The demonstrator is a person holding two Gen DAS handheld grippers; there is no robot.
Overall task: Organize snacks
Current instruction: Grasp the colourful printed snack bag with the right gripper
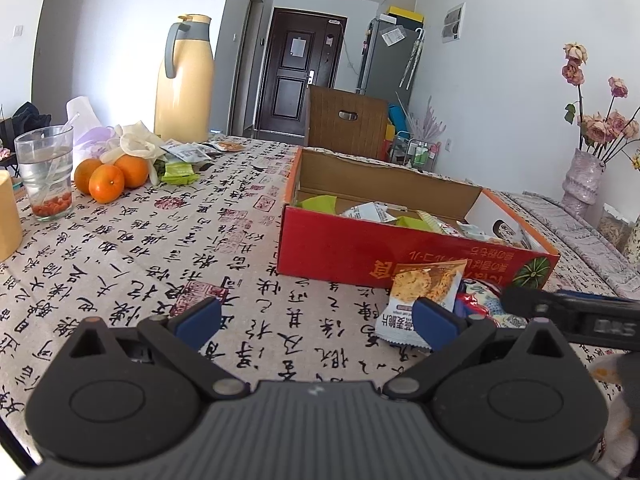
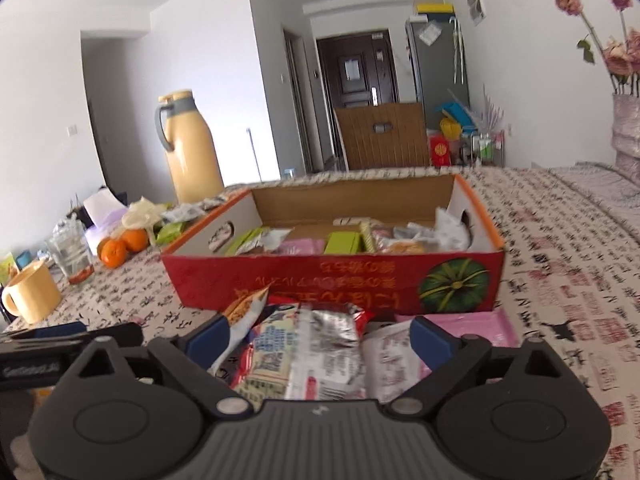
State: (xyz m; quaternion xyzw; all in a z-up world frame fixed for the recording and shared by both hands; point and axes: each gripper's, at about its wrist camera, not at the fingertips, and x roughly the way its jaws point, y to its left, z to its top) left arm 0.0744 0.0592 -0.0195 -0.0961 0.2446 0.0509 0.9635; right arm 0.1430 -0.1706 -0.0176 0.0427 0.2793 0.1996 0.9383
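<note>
Right wrist view – snack packets (image 2: 304,356) against box (image 2: 336,280) edge, bare tablecloth (image 2: 560,280) rightward

white walls (image 1: 500,80), dark panelled door (image 1: 298,68) down the hall, grey fridge (image 1: 390,60), brown chair (image 1: 346,122)

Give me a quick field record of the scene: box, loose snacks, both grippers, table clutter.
box: red cardboard box, open top, already holding several packets
loose snacks: pile of packets on the tablecloth in front of the box, cracker packet at its left edge
left gripper: left gripper open, nothing between its fingers, cracker packet behind its right pad
right gripper: right gripper open wide over the pile, packets between the fingers, pads not pressing
far left clutter: oranges, glass, yellow jug, more packets
</note>
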